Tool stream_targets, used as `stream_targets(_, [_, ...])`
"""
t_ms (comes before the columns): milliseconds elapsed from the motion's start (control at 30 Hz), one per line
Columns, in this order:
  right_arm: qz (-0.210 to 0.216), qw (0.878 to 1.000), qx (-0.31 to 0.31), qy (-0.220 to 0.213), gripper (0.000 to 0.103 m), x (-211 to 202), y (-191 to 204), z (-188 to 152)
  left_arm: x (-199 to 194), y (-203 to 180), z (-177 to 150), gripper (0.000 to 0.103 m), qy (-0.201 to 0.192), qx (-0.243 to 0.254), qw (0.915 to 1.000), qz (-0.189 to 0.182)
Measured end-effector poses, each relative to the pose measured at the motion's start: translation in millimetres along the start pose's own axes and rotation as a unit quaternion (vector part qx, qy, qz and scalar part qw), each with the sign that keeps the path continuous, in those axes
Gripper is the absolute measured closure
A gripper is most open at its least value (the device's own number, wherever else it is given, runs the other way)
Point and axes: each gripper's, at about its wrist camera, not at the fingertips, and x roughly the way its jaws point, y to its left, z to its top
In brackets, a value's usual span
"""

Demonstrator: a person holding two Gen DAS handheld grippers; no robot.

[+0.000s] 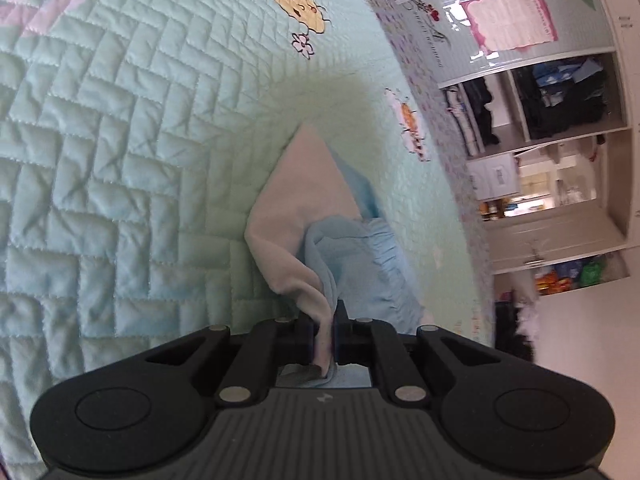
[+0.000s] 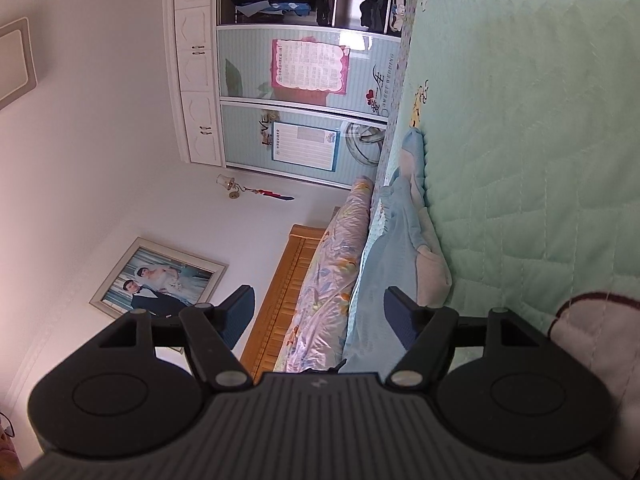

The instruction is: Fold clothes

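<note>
Left hand-held gripper point(image 1: 324, 336) is seen clenched on a fold of the garment point(image 1: 304, 216), beige outside, light blue inside, which is draped toward twelve o'clock on the mint quilted bed point(image 1: 120, 160). Only in the right wrist view are the wooden headboard point(image 2: 280, 300) and the right hand-held gripper point(image 2: 320, 320) shown, released, with the garment crumpled at one o'clock.

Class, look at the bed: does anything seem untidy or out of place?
Yes. The blue-and-beige garment lies bunched on the mint quilt, not flat; one edge is pinched in the left gripper. The right gripper is open and holds nothing.
</note>
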Motion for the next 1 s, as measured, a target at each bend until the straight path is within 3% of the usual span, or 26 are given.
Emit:
stream_targets(167, [0.001, 1.000, -0.001, -0.001, 0.030, 2.8, 3.6, -5.7, -10.0, -23.7, -4.8, 0.095, -0.017, 0.041, 0.9990, 0.002])
stream_targets(333, [0.002, 1.000, 0.001, -0.001, 0.030, 4.7, 0.8, -6.2, -4.8, -1.6, 4.2, 0.093, 0.000, -0.029, 0.9994, 0.017])
stream_targets(500, [0.004, 1.000, 0.002, -0.002, 0.029, 5.0, 2.0, -6.3, 3.7, 38.5, 5.9, 0.083, 0.019, -0.100, 0.9942, -0.036])
stream_targets(600, [0.006, 1.000, 0.003, -0.001, 0.029, 4.9, 2.3, -6.0, -2.7, 39.7, 9.2, 0.068, 0.017, -0.084, 0.9953, -0.045])
stream_targets(667, [0.007, 1.000, 0.004, -0.001, 0.029, 5.8, 2.9, -5.5, -7.1, 37.6, 15.6, 0.046, 0.009, -0.070, 0.9963, -0.048])
stream_targets(833, [0.009, 1.000, 0.005, 0.000, 0.028, 7.1, 3.5, -4.0, 1.9, 34.0, 33.6, 0.029, 0.024, -0.042, 0.9967, -0.064])
stream_targets(1000, [0.011, 1.000, 0.007, 0.001, 0.028, 9.3, 3.1, -2.7, 29.1, 16.9, 52.3, 0.006, 0.081, 0.032, 0.9914, -0.098])
